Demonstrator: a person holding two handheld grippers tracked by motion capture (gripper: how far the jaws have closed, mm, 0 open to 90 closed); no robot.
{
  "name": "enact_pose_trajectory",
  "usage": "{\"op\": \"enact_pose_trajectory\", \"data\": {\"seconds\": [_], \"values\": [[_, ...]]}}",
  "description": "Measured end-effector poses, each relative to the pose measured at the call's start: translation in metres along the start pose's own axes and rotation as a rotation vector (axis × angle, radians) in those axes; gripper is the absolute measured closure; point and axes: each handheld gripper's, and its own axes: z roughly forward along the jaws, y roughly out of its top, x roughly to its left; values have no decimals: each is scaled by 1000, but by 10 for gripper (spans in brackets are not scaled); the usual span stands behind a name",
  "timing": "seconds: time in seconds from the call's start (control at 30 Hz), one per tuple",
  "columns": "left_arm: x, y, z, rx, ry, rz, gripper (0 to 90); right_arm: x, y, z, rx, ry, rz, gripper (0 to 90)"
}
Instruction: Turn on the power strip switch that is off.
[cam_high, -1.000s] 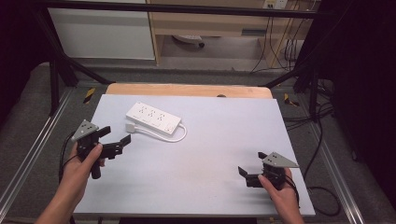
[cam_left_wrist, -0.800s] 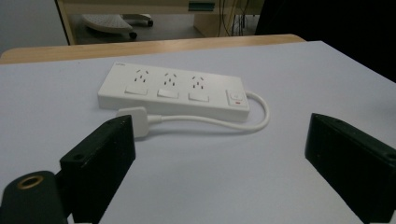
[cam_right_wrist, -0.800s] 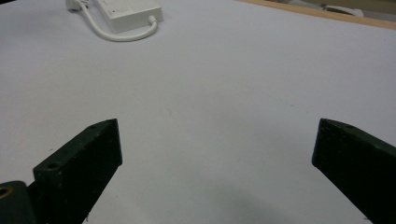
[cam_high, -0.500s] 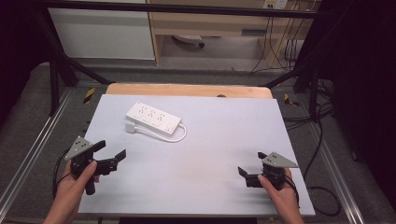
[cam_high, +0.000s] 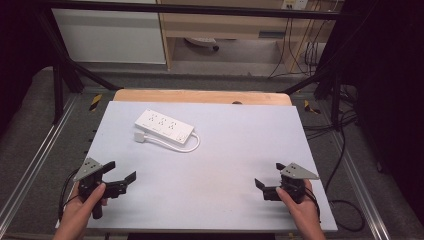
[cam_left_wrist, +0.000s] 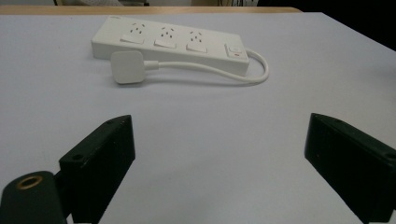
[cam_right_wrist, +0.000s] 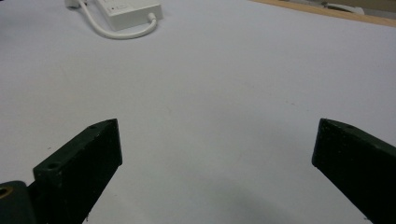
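Since a second ago the left claw has drawn back from beside the strip toward the desk's near left corner, while the right claw has stayed put; the strip has not shifted. White and flat, the strip lies sockets up in the far left part of the desk, set at a slant to the far edge, nothing touching it; the left claw view shows three sockets in a row and a switch at one end. Its cord leaves that end, loops round and runs back along the strip's near side to the plug, which lies flat on the desk just beside the strip. The left claw sits well apart from the strip, at the near left corner, its jaws spread wide with bare desk between them, pointing toward the plug; a hand grips it from below. The right claw rests near the near right corner, also held by a hand, jaws wide apart and gripping nothing, well apart from the strip.
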Motion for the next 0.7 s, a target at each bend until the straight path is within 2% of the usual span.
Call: {"op": "enact_pose_trajectory", "data": {"seconds": [0.27,0.7], "values": [[-5,-10,5,25,-18,15,88,0,0,0,2,0,0,20],[-22,-18,15,61,-55,75,87,-1,-1,1,11,-3,0,20]]}}
